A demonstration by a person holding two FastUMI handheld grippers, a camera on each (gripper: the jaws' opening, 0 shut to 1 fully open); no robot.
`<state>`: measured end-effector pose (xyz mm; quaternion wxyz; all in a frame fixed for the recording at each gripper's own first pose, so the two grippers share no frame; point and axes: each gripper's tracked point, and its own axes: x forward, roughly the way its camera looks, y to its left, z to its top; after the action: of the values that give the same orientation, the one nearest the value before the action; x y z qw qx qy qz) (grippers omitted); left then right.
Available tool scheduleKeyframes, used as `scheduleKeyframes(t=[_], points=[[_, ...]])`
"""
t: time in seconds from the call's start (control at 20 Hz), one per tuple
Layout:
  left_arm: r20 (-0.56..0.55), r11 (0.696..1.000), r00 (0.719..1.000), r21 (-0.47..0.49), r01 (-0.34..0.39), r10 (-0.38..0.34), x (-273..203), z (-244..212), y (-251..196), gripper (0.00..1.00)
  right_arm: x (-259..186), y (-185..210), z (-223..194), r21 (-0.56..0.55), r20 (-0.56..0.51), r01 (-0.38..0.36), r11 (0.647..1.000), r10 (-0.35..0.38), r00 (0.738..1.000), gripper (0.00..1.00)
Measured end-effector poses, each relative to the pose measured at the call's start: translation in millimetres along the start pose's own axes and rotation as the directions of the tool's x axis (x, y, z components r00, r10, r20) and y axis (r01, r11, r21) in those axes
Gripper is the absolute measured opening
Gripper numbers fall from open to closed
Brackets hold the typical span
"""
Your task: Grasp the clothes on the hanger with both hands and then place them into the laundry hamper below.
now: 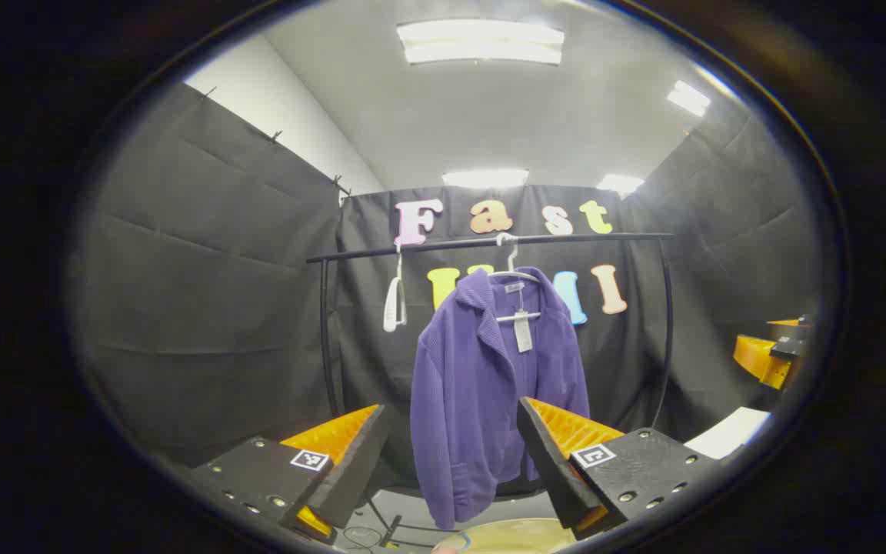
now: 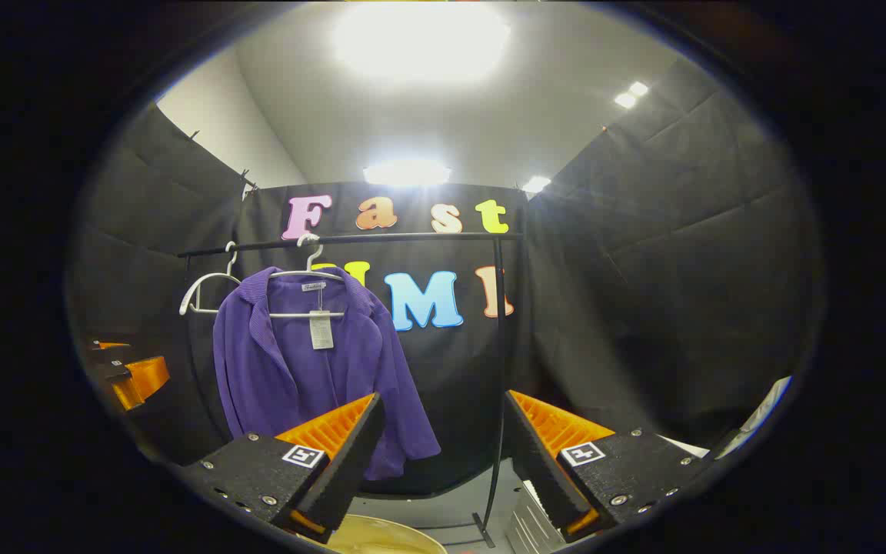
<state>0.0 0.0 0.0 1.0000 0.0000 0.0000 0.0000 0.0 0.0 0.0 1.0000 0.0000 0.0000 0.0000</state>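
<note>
A purple jacket [image 1: 481, 385] hangs on a white hanger [image 1: 516, 275] from a black clothes rail [image 1: 489, 243]. My left gripper [image 1: 451, 454] stands open well short of the jacket, which shows between its fingers. The hamper's pale rim [image 1: 508, 538] peeks in at the bottom, below the jacket. In the right gripper view the jacket [image 2: 297, 369] hangs left of centre on its hanger [image 2: 308, 269], and my right gripper [image 2: 443, 450] is open and empty, aimed to the right of it. The hamper rim [image 2: 381, 538] lies beneath. The other gripper [image 2: 131, 377] shows at the far left.
An empty white hanger [image 1: 394, 300] hangs further left on the rail. The rail's black upright posts [image 2: 498, 369] and foot stand on the grey floor. A white ribbed box [image 2: 531, 523] sits by the post foot. Black cloth walls close in on all sides.
</note>
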Motion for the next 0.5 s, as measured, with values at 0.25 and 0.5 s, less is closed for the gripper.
scheduleKeyframes(t=[0.25, 0.5], points=[[0.009, 1.0, 1.0, 0.005, 0.0, 0.0, 2.3, 1.8, -1.6, 1.0, 1.5, -1.9, -3.8, 0.001, -0.009, 0.001, 1.0, -0.001, 1.0, 0.95], [0.004, 1.0, 1.0, 0.005, 0.01, -0.01, 6.1, 0.5, -6.8, 1.0, 8.1, -4.5, -7.1, 0.001, -0.018, 0.006, 1.0, -0.006, 1.0, 0.95]])
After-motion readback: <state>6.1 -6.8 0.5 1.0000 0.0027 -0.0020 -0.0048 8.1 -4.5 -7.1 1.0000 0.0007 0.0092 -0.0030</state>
